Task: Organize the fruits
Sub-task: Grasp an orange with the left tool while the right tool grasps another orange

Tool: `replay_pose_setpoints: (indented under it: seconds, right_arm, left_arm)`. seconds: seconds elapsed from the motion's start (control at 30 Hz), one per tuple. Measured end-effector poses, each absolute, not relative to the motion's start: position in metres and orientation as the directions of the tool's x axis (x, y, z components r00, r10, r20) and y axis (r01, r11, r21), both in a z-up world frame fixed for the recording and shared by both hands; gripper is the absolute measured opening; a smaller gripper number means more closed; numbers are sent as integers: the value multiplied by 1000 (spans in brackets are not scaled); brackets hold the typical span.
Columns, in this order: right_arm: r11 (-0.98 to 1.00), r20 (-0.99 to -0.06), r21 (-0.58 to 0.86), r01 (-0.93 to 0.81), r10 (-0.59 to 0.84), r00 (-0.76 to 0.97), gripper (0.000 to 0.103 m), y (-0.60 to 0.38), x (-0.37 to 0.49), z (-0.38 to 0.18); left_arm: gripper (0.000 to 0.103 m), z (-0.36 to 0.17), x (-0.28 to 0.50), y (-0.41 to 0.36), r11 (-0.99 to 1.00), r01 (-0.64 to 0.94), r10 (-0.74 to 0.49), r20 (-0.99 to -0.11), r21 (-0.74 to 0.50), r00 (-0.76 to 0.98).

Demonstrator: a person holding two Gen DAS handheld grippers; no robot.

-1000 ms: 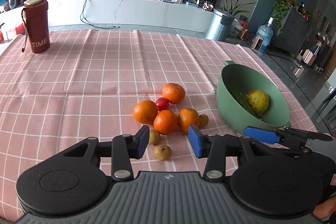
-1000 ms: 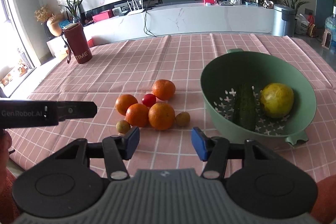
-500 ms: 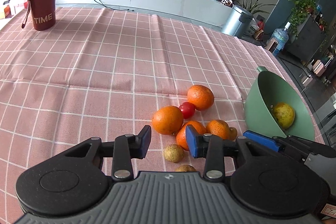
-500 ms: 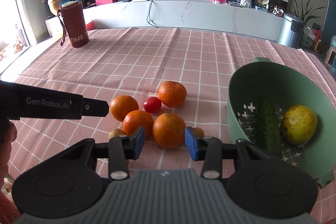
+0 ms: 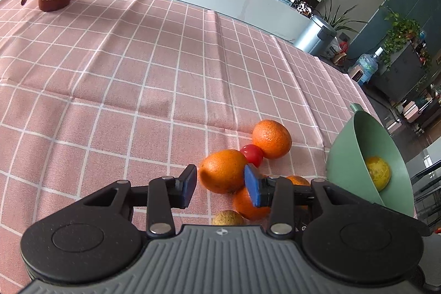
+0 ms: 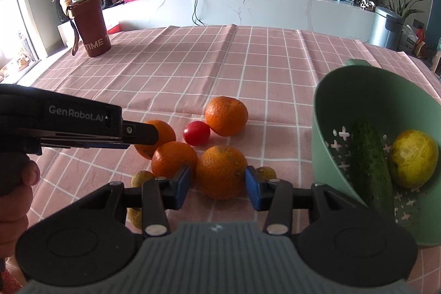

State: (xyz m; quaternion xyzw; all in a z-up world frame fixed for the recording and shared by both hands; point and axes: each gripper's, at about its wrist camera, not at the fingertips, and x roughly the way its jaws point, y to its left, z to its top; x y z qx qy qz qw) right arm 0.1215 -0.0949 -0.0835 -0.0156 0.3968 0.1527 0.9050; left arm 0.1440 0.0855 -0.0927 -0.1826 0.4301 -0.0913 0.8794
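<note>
"time" on the red tumbler (image 6: 92, 26), "genrobot.ai" on the left gripper (image 6: 143, 132)

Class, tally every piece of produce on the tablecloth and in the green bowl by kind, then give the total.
Oranges: 4
Cherry tomato: 1
Small tan fruits: 3
Cucumber: 1
Yellow-green fruit: 1
Total: 10

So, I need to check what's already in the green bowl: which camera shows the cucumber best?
The right wrist view: the cucumber lies in plain sight inside the green bowl. The left wrist view sees that bowl edge-on, cucumber hidden.
</note>
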Motion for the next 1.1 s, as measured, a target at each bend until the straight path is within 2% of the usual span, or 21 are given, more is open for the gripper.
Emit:
replay_pose_setpoints:
  seconds: [0.13, 0.43, 0.53, 0.77, 0.93, 1.1]
  right_arm:
    - [957, -719, 137, -256, 274, 638, 41, -101, 127, -85]
    - [959, -715, 118, -258, 263, 648, 40, -98, 126, -86]
    - [959, -714, 100, -264, 254, 652, 38, -97, 125, -86]
    - [954, -718, 88, -288, 261, 645, 37, -95, 118, -80]
    - [952, -747, 71, -298, 249, 616, 38, -98, 107, -76]
    - [954, -759, 81, -290, 248, 602, 39, -99, 107, -79]
  left_arm:
    - [48, -96, 148, 86, 904, -5, -337, -719, -428, 608]
    - [49, -103, 154, 89, 878, -26, -368, -708, -479, 602]
    - [45, -103, 154, 90, 872, -21, -379, -702, -489, 603]
    - [43, -87, 137, 97, 898, -46, -322, -723, -438, 611]
    - [43, -83, 114, 99, 948, -62, -227, -797, -313, 559]
    - [46, -84, 111, 95, 956, -49, -213, -797, -290, 565]
